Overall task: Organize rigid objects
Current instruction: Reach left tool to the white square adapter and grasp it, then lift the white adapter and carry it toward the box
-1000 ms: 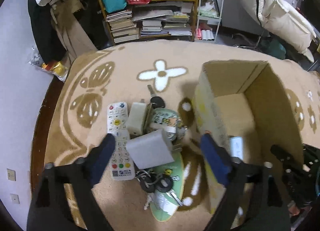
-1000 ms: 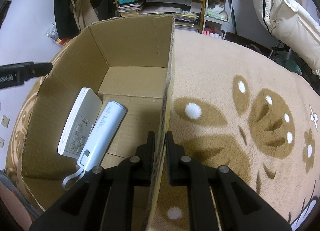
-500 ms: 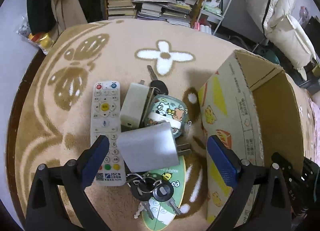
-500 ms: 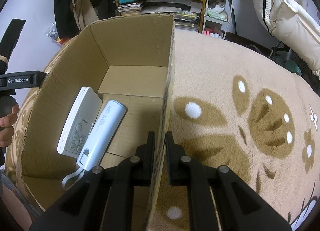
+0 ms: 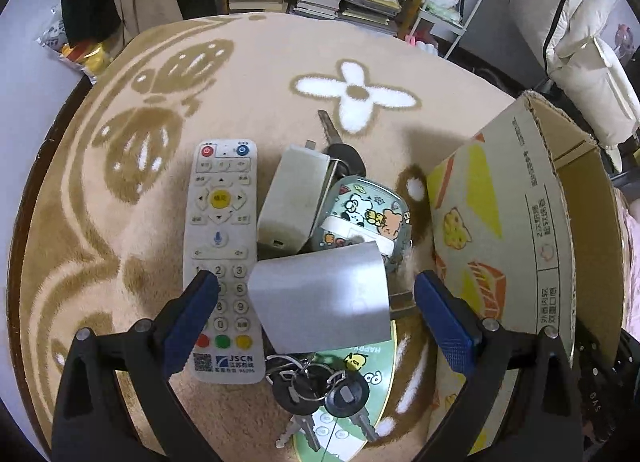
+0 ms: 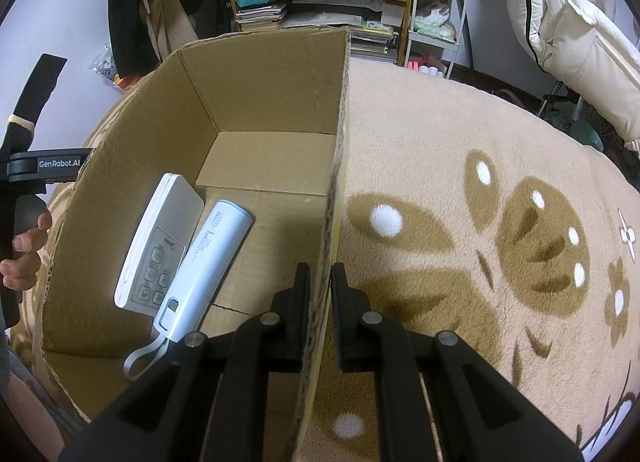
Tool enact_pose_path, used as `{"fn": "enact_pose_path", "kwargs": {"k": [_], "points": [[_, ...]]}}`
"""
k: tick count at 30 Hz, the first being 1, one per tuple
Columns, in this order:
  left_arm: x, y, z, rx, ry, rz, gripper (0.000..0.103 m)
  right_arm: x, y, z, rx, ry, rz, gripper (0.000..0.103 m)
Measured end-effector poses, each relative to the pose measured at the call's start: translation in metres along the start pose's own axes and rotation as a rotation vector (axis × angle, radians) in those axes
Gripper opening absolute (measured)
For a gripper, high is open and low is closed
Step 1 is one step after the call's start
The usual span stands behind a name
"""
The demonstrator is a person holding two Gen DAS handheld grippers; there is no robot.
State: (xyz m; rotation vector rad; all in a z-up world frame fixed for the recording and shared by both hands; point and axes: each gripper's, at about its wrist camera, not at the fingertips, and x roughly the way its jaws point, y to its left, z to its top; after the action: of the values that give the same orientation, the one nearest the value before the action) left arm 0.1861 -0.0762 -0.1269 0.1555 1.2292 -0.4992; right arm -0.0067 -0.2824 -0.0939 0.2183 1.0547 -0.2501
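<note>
Left claw [image 5: 316, 318] spread wide around grey charger [image 5: 320, 302]; right claw [image 6: 320, 286] clamped on cardboard box [image 6: 260, 93] wall.

The brown cardboard box [image 6: 256, 109] is bare along its far and right inner walls; a white flat remote [image 6: 158, 250] and pale-blue cylindrical power bank [image 6: 208, 266] crowd its left floor.

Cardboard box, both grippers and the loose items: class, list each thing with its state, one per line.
Cardboard box: open, upright, wall pinched.
Right gripper: shut on the box wall.
Left gripper: open, around the grey charger.
White remote: flat on the rug.
Key bunch: on the rug, loose.
Power bank: lying inside the box.
Flat white remote: inside the box.
</note>
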Motion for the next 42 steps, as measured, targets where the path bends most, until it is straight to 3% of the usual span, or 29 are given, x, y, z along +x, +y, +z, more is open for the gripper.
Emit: {"fn": "enact_pose_path", "kwargs": {"k": [15,19,28,36,42], "points": [[0.006,-0.014,-0.006,0.025,-0.067,0.136,0.089,0.0,0.0,0.0,0.0,0.0,0.002,0.011],[0.002,-0.02,-0.009,0.06,-0.081,0.093,0.065,0.0,0.001,0.0,0.002,0.0,0.003,0.011],[-0.001,-0.016,-0.01,0.025,-0.076,0.064,0.063,0.001,0.001,0.0,-0.001,0.0,0.002,0.011],[-0.02,-0.023,-0.016,0.06,-0.112,0.134,0.062,0.001,0.001,0.0,-0.001,0.0,0.003,0.011],[-0.036,-0.021,-0.016,0.04,-0.138,0.137,0.062,0.001,0.001,0.0,-0.001,0.0,0.003,0.011]]}}
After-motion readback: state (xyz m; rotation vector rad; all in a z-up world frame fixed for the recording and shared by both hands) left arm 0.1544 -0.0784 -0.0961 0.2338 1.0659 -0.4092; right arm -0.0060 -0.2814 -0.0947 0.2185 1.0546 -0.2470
